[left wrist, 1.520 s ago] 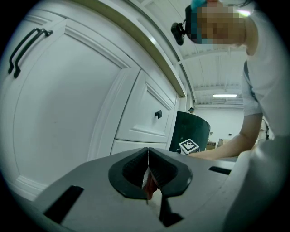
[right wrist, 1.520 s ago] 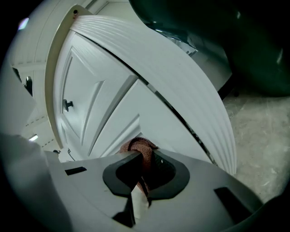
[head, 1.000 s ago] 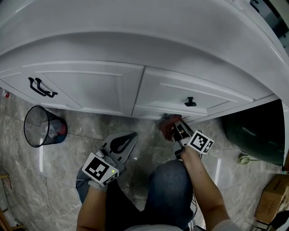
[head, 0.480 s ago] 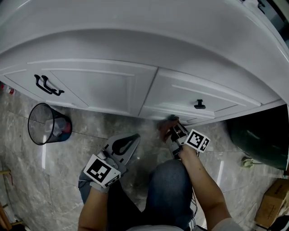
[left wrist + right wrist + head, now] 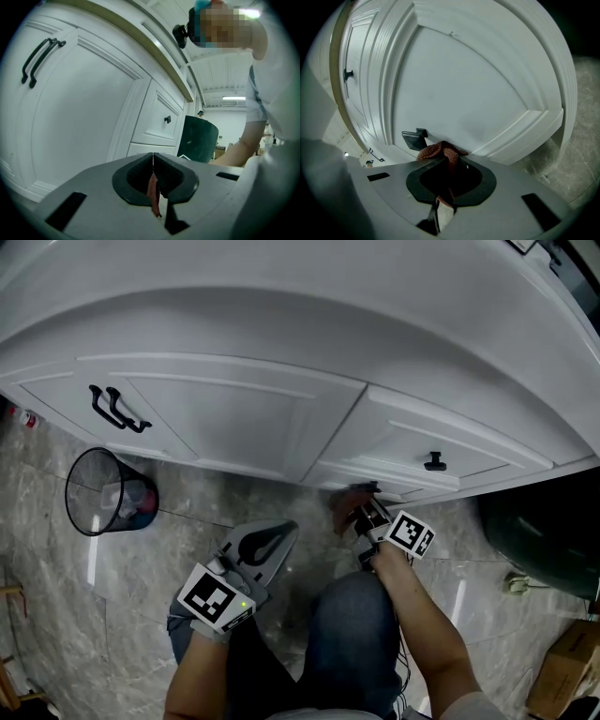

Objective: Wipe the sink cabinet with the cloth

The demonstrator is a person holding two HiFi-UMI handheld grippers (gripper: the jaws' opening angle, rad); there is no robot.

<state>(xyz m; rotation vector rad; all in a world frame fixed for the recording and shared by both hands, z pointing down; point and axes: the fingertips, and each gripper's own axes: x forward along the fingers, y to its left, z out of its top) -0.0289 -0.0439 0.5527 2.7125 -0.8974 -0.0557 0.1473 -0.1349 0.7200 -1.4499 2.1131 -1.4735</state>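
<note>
Right gripper [image 5: 367, 515] jaws clamped the brown cloth [image 5: 347, 507] against the sink cabinet's [image 5: 234, 418] bottom edge, 8 o'clock from the knob [image 5: 434, 462], while the left gripper [image 5: 284, 532] was pinched shut on a reddish strip [image 5: 153, 192], so I'd guess most panels still needed wiping.

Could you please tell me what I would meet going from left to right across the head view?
In order: wire wastebasket → left gripper → cloth held by the right gripper → black drawer knob → dark green bin.
</note>
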